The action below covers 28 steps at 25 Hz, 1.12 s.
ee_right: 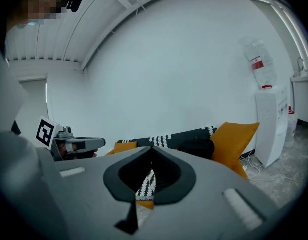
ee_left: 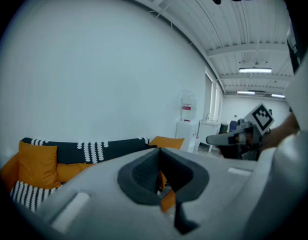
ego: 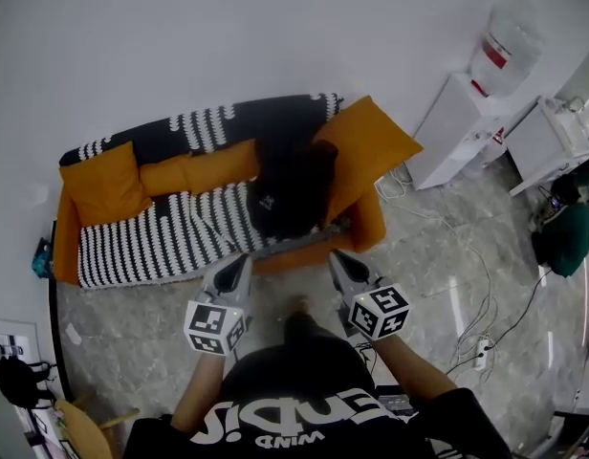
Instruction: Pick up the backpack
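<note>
A black backpack (ego: 290, 191) lies on the right half of an orange sofa (ego: 369, 228), leaning toward a large orange cushion (ego: 366, 151); its dark bulk also shows beside that cushion (ee_right: 198, 147) in the right gripper view. My left gripper (ego: 242, 259) and right gripper (ego: 338, 257) hover side by side just in front of the sofa's front edge, both shut with nothing held. Each points at the sofa, short of the backpack. From the left gripper view the backpack is hidden behind the jaws.
A striped black-and-white throw (ego: 170, 228) covers the sofa seat, with orange cushions (ego: 103, 185) at its left. A white water dispenser (ego: 476, 113) stands at the right by the wall. Cables and a power strip (ego: 482, 350) lie on the marble floor at right.
</note>
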{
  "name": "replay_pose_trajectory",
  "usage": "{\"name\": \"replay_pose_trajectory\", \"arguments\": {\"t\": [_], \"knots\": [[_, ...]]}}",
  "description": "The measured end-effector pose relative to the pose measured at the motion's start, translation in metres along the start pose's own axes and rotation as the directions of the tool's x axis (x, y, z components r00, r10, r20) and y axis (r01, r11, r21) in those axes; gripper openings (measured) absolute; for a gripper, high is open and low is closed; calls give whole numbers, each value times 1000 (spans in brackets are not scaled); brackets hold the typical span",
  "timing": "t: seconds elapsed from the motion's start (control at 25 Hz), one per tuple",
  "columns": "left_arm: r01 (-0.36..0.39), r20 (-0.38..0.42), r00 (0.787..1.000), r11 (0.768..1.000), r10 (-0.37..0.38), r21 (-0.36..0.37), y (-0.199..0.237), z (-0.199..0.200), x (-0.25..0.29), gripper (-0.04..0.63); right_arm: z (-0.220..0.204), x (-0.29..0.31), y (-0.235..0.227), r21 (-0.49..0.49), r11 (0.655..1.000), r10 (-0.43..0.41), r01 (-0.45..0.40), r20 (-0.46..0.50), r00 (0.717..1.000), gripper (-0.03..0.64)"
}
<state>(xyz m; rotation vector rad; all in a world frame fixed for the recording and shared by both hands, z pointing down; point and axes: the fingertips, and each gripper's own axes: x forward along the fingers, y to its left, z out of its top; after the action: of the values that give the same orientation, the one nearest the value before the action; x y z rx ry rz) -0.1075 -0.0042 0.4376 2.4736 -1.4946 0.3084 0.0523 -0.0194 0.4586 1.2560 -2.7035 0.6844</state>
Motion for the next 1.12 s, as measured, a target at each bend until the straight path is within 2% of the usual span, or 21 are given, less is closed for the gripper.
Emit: {"name": "replay_pose_trajectory", "arguments": {"t": [0.32,0.68,0.88,1.12], "knots": [[-10,-4,1000,1000,10,0,35,32,93,2,41,63,-70,14,1000,-1,1,-20,1000,2],[30,-20,999,1000,-30,-2,103,49,162,2,69,140,-107,19,999,-46,47,-33,998,2],[90,-35,995,996,-91,-14,144,57,204,2,92,170,-127,25,992,-123,124,-18,992,2],[179,-61,982,984,-177,20,160,64,240,2,99,194,-135,42,982,-182,183,-24,983,2]]}}
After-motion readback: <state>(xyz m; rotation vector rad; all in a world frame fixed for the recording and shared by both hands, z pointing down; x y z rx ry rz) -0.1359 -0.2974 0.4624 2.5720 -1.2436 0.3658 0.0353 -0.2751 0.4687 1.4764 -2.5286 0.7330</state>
